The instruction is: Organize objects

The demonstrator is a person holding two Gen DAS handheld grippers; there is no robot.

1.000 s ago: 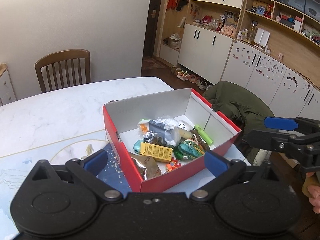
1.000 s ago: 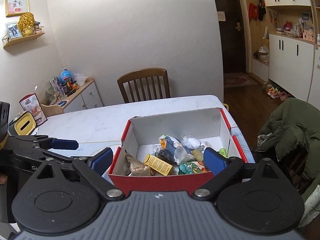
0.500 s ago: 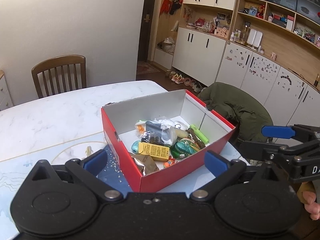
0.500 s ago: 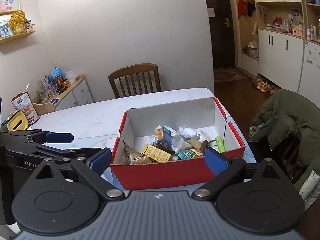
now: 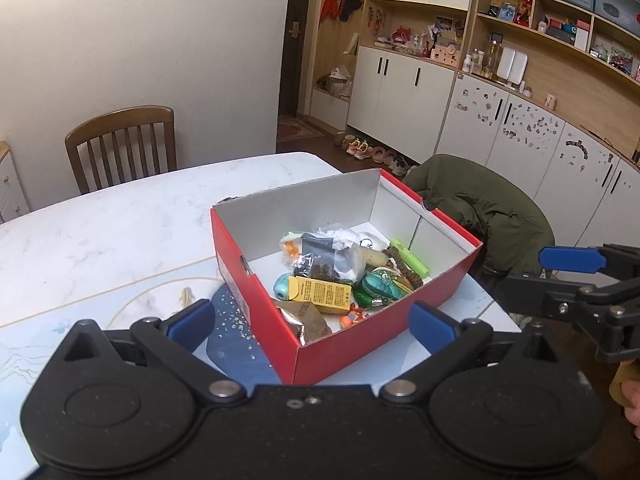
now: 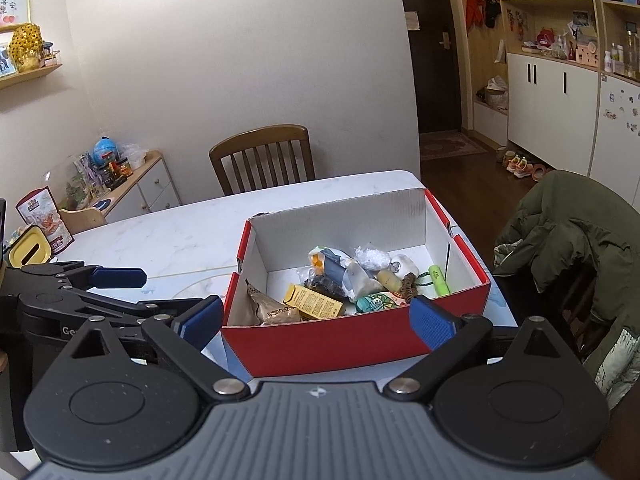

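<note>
Both my grippers hang short of the red shoebox (image 5: 400,324), fingers spread wide and holding nothing. The box sits on the white marble table (image 5: 120,224), lid off, with the clutter heaped on its floor toward the near wall. My left gripper (image 5: 310,322) faces the box's near corner, so its contents lie ahead and a little to the right of my fingers. My right gripper (image 6: 318,316) faces the long red wall squarely, with the box straight ahead between its blue pads (image 6: 430,322).

The yellow carton (image 6: 314,303) lies flat just behind that near wall, its long axis slanting from near-right to far-left as the right wrist sees it. A brown foil pouch (image 6: 270,310) is just left of it, a green marker (image 6: 439,280) by the box's right wall. I judge my right gripper the better placed for the carton: reach over the wall, come down, and turn to close across its short side
</note>
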